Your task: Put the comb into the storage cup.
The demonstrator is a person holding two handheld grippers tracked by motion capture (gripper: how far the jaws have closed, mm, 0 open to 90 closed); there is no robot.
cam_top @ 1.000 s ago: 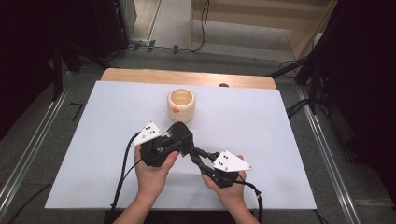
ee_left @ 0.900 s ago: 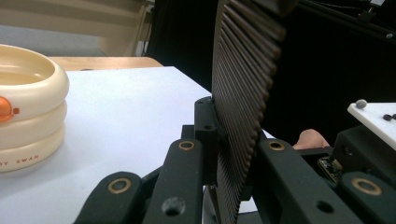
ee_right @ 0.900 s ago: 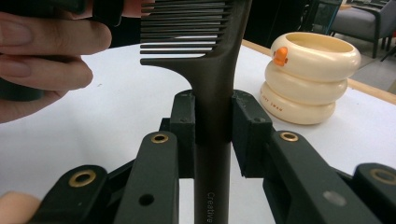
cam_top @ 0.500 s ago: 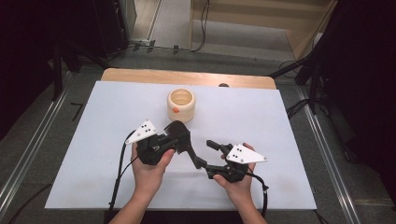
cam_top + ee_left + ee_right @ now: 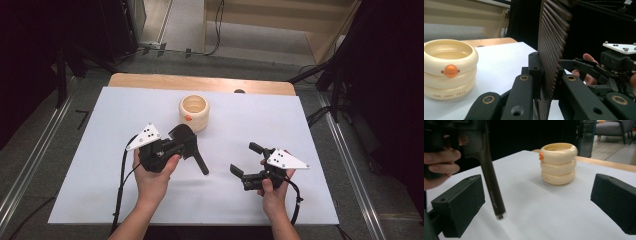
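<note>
My left gripper [image 5: 182, 142] is shut on the ribbed head [image 5: 552, 37] of a black utensil. Its long handle [image 5: 201, 162] slants down to the right toward the white sheet. In the right gripper view that handle [image 5: 491, 182] hangs at the left, with its metal-ringed tip just above the sheet. My right gripper [image 5: 243, 159] sits to the right of the handle and clear of it. Its jaws have just been opening and now stand open [image 5: 536, 202] with nothing between them. A cream ringed container [image 5: 194, 112] with an orange knob stands upright behind the left gripper.
A white sheet [image 5: 320, 130] covers the table, and a wooden strip [image 5: 150, 80] shows along the far edge. Black frames and cables surround the table. The cream container [image 5: 558, 163] is the one loose object on the sheet.
The right gripper let go of the utensil's handle, opened wide and moved to the right, away from it. The left gripper kept its hold and barely moved.
</note>
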